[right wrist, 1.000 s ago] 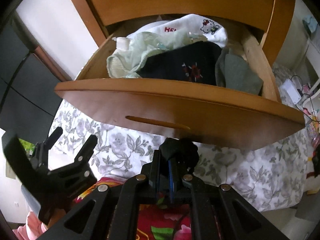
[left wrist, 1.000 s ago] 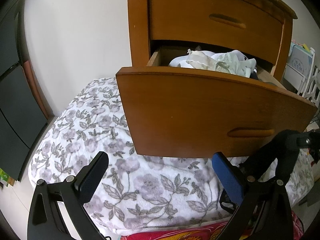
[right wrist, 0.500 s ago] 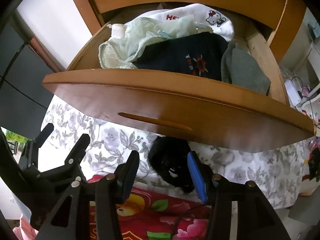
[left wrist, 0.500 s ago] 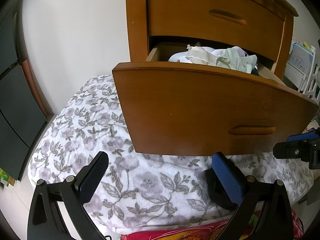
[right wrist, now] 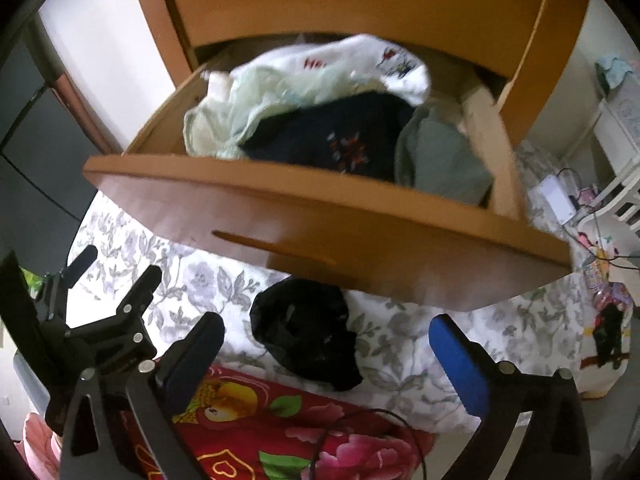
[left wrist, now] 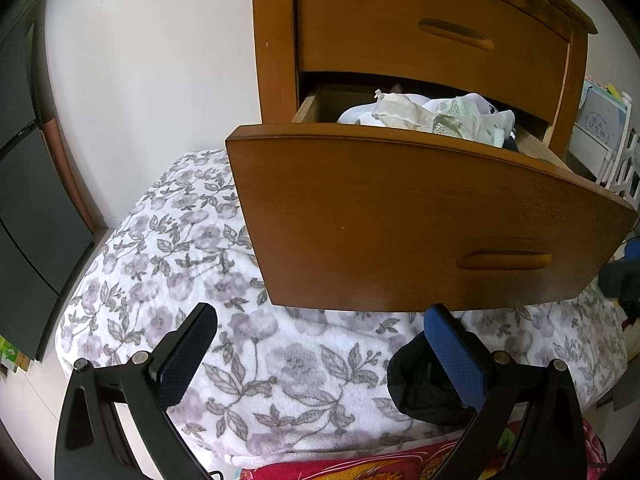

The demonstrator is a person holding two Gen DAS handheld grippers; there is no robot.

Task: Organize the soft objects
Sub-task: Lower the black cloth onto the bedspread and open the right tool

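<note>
A black soft garment (right wrist: 308, 332) lies on the floral blanket (right wrist: 400, 344) just below the open wooden drawer (right wrist: 320, 220). It also shows in the left wrist view (left wrist: 424, 384), behind the right finger. My right gripper (right wrist: 326, 356) is open and empty, just in front of the garment. My left gripper (left wrist: 320, 348) is open and empty above the blanket (left wrist: 180, 248). The drawer (left wrist: 400, 220) holds white, pale green, dark navy and grey clothes (right wrist: 332, 120).
The wooden dresser (left wrist: 420, 28) has a shut drawer above the open one. A red floral cloth (right wrist: 300, 432) lies at the near edge. Dark cabinet panels (left wrist: 24, 200) stand left. White furniture and cables (right wrist: 592, 208) are at right.
My right gripper opened and let go of the black garment, which now lies on the blanket. The gripper then rose and drew back. The left gripper barely moved.
</note>
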